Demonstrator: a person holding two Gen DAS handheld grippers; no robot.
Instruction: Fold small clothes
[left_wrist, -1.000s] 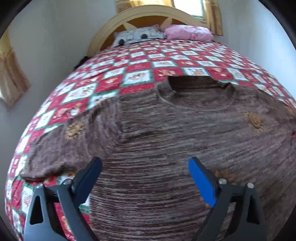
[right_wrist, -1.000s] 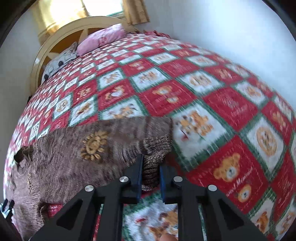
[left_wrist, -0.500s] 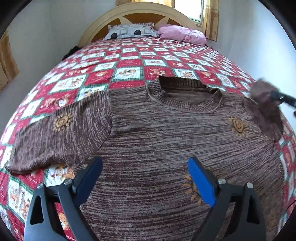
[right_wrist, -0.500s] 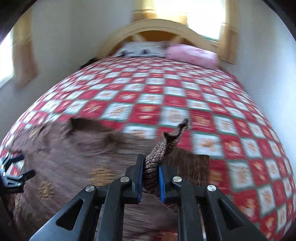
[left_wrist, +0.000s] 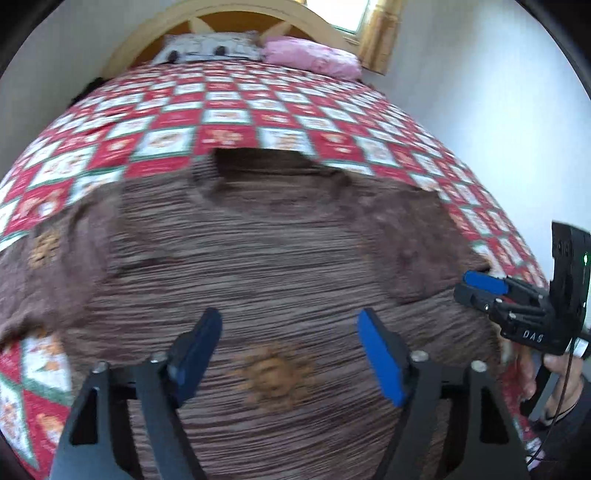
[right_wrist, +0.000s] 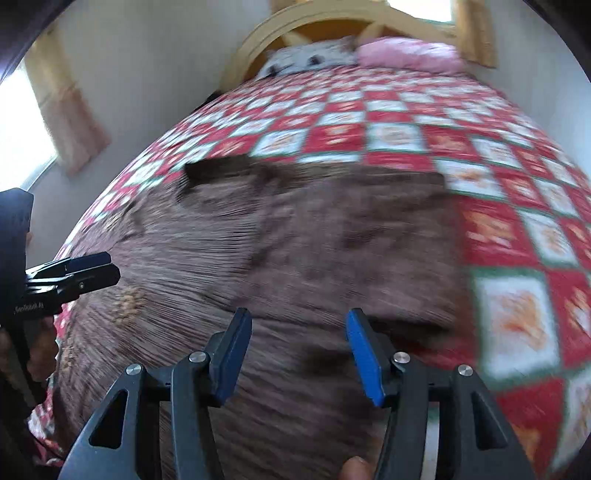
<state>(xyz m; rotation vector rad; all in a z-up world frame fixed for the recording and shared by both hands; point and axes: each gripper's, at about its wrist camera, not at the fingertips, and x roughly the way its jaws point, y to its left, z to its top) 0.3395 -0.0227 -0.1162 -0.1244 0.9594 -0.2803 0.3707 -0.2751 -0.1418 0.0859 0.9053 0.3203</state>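
Observation:
A brown knit sweater (left_wrist: 277, 240) lies flat on the bed, neck hole towards the headboard. Its right sleeve (left_wrist: 413, 251) is folded in over the body, while the left sleeve (left_wrist: 44, 266) lies spread out to the side. My left gripper (left_wrist: 288, 321) hovers over the lower body near an orange sun patch (left_wrist: 273, 376); its jaws are closing and the pads press on nothing. My right gripper (right_wrist: 298, 319) hangs over the folded sleeve (right_wrist: 369, 280); its jaws are opening with nothing between them. Each gripper shows in the other's view: right gripper (left_wrist: 471, 286), left gripper (right_wrist: 107, 267).
A red, white and green patchwork bedspread (left_wrist: 229, 136) covers the bed. A grey pillow (left_wrist: 207, 48) and a pink pillow (left_wrist: 310, 55) lie against the arched wooden headboard (right_wrist: 325, 22). A white wall (left_wrist: 480, 92) runs close along the right side. A person's hand (left_wrist: 554, 365) holds the right gripper.
The right gripper carried the right sleeve's cuff across over the sweater's body, then let it go and opened. The left gripper's jaws have narrowed and its view has tilted.

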